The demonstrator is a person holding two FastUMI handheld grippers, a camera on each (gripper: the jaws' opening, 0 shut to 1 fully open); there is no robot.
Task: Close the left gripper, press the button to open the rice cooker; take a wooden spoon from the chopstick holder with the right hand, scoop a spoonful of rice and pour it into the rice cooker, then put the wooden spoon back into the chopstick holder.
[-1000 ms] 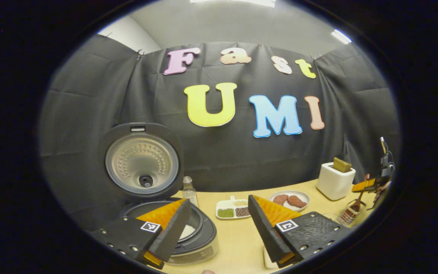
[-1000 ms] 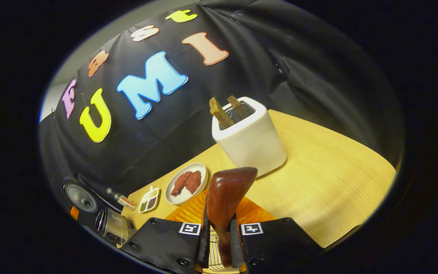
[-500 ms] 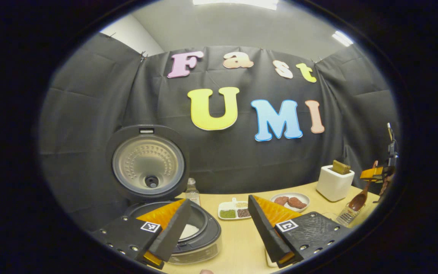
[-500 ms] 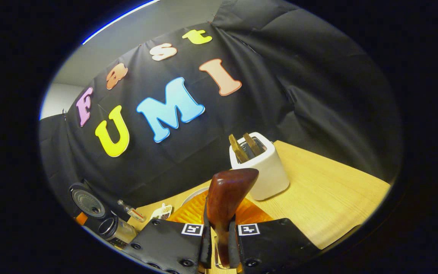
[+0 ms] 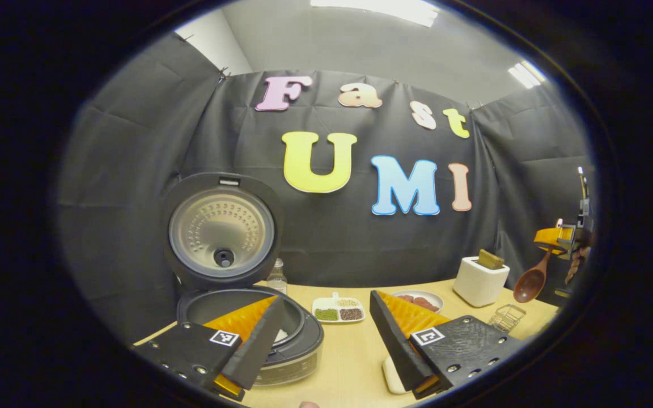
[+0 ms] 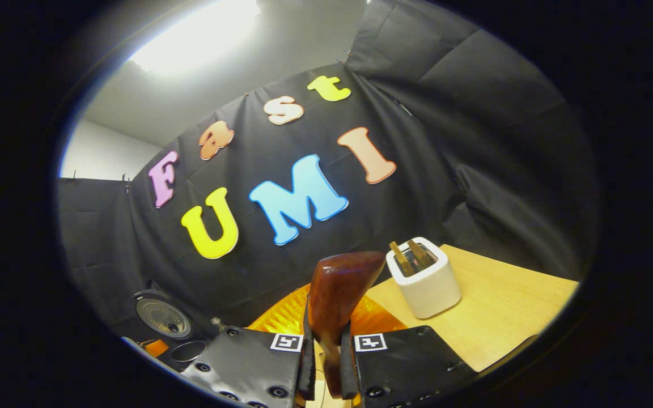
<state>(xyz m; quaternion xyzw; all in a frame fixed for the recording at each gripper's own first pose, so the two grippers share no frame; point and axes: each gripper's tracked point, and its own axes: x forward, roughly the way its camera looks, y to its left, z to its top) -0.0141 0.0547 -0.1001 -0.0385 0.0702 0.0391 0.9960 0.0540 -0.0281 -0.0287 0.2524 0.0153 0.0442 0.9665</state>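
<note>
Lid raised upright on the round dark rice cooker (image 5: 250,334), at about eight o'clock in the left gripper view; the lid's silvery dimpled inner plate faces the camera and a little white rice shows in the pot below. The left gripper (image 5: 323,334) hangs in front of it with its two fingers spread wide apart and nothing between them; the left finger (image 5: 253,345) overlaps the cooker's rim. Just right of the cooker stands one small clear glass bottle (image 5: 276,277). Next along the pale wooden table (image 5: 349,362), near six o'clock, come one white divided dish of beans and grains (image 5: 338,310), then one white plate of reddish-brown meat pieces (image 5: 420,299). Further right is one white boxy toaster (image 5: 480,279) with brown bread in its slot. At four o'clock stands the wire chopstick holder (image 5: 507,317), nothing visible in it. Above it, at three o'clock, the dark reddish-brown wooden spoon (image 5: 530,280) hangs bowl down, clear of the holder, gripped by the right gripper (image 5: 556,238).

In the right gripper view the cooker (image 6: 165,326) sits at eight o'clock. At six o'clock the right gripper (image 6: 325,368) is clamped tight on the spoon's (image 6: 338,294) handle, both fingers pressing it, glossy bowl rising ahead. The toaster (image 6: 425,277) lies at four o'clock holding two slices.
</note>
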